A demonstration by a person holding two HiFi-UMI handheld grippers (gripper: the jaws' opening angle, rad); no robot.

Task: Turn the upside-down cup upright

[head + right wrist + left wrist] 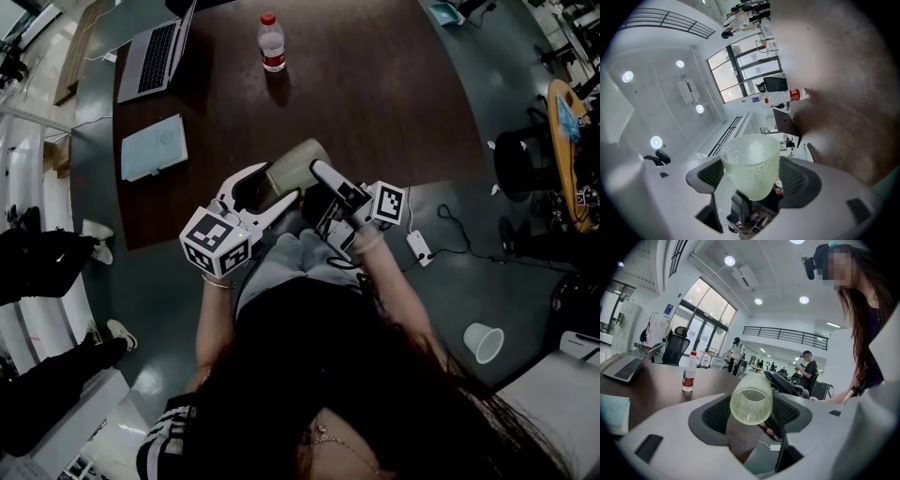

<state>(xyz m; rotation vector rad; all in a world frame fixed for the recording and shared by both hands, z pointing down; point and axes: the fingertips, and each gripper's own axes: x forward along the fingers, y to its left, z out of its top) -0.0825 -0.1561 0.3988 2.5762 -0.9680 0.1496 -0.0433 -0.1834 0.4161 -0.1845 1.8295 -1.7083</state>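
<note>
A pale green translucent cup [292, 161] with a dimpled surface hangs in the air on its side over the near edge of the brown table [394, 103]. My left gripper [272, 187] comes at it from the left and my right gripper [317, 178] from the right. In the left gripper view the cup [751, 399] shows its base, and both pads of that gripper [751, 405] touch its sides. In the right gripper view the cup [751, 164] sits wedged between the pads of the right gripper [751, 174], with its rim uppermost in the picture.
On the table stand a water bottle [271, 42], an open laptop [159, 56] and a pale notebook [153, 145]. A white paper cup [484, 340] and a white adapter with its cable [419, 247] lie on the floor at the right. Other people's legs show at the left edge.
</note>
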